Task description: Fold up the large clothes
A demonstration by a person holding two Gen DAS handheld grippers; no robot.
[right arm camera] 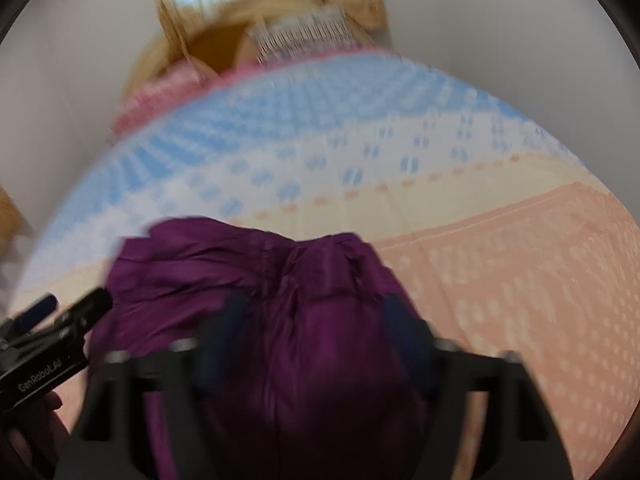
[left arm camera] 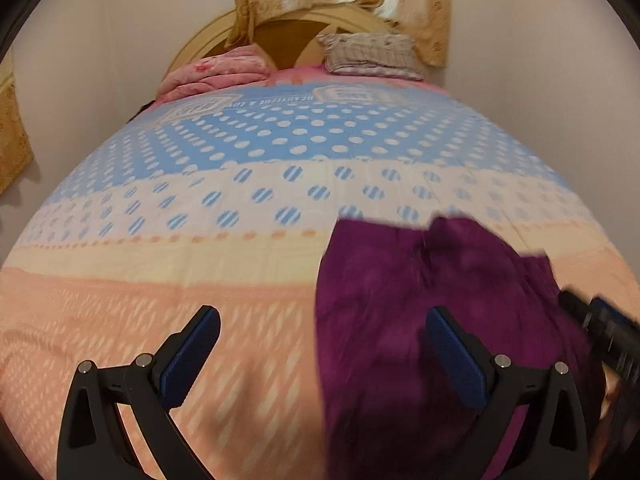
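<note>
**Two grippers at a purple garment on the bed, before the fold**

My left gripper (left arm camera: pixel 322 340) is spread wide, its blue-padded fingers (left arm camera: pixel 456 356) holding nothing; the right-hand finger overlaps the left edge of the dark purple, smooth-fabric garment (left arm camera: pixel 440 320), the other hangs over bare quilt. My right gripper (right arm camera: pixel 316 344) is over the middle of the same purple garment (right arm camera: pixel 280 300); its fingers look parted with cloth between them, but motion blur keeps me from telling whether they pinch it or only hover. The garment lies bunched on the peach end of the quilted bedspread with blue dotted bands (left arm camera: pixel 240 200), at the near part of the bed. Beyond it sit a folded pink blanket (left arm camera: pixel 216 74) and a striped pillow (left arm camera: pixel 372 56) against the rounded wooden headboard (left arm camera: pixel 288 40), under a beige curtain (left arm camera: pixel 416 12).

I judge the step in hand to be taking hold so the garment can be spread flat. To do it well, I should close each gripper on a single outer edge or corner, not on a bunched mound, and draw the two apart evenly so the cloth lies smooth.

The garment's near end is cut off by the picture edge and hidden by the gripper bodies. Its type, sleeves and collar cannot be made out.
</note>
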